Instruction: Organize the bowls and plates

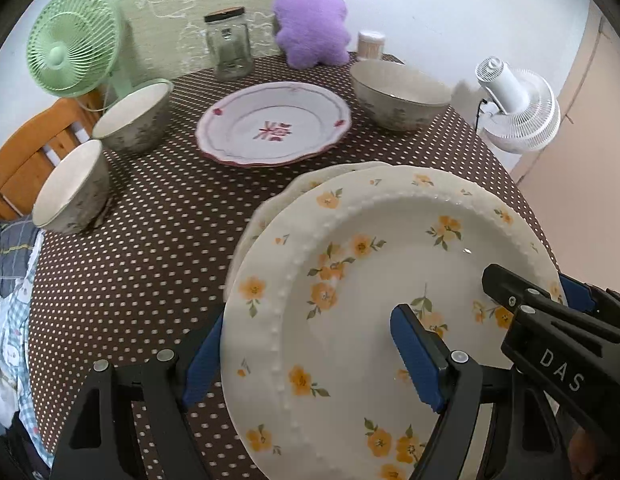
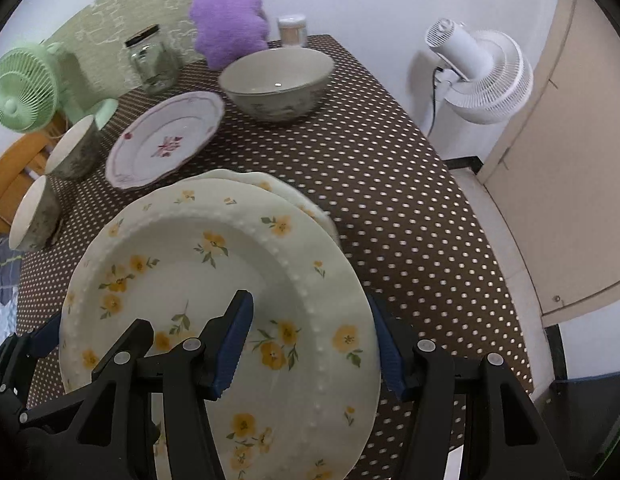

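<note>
A cream plate with yellow flowers (image 1: pixel 350 300) (image 2: pixel 214 280) is held over a second cream plate (image 1: pixel 310 180) (image 2: pixel 286 188) that lies on the dotted tablecloth. My left gripper (image 1: pixel 306 356) straddles its left rim, one finger under and one over. My right gripper (image 2: pixel 314 344) straddles its right rim the same way; it also shows in the left wrist view (image 1: pixel 550 304). A pink-rimmed plate (image 1: pixel 274 124) (image 2: pixel 166 140) lies mid-table. One grey bowl (image 1: pixel 398 94) (image 2: pixel 276 82) stands at the back right, two more (image 1: pixel 130 120) (image 1: pixel 70 188) at the left.
At the table's back stand a green fan (image 1: pixel 70 44), a glass jar (image 1: pixel 228 46), a purple plush toy (image 1: pixel 310 20) and a small container (image 1: pixel 371 44). A white fan (image 1: pixel 518 108) stands off the right edge. A wooden chair (image 1: pixel 34 148) is at left.
</note>
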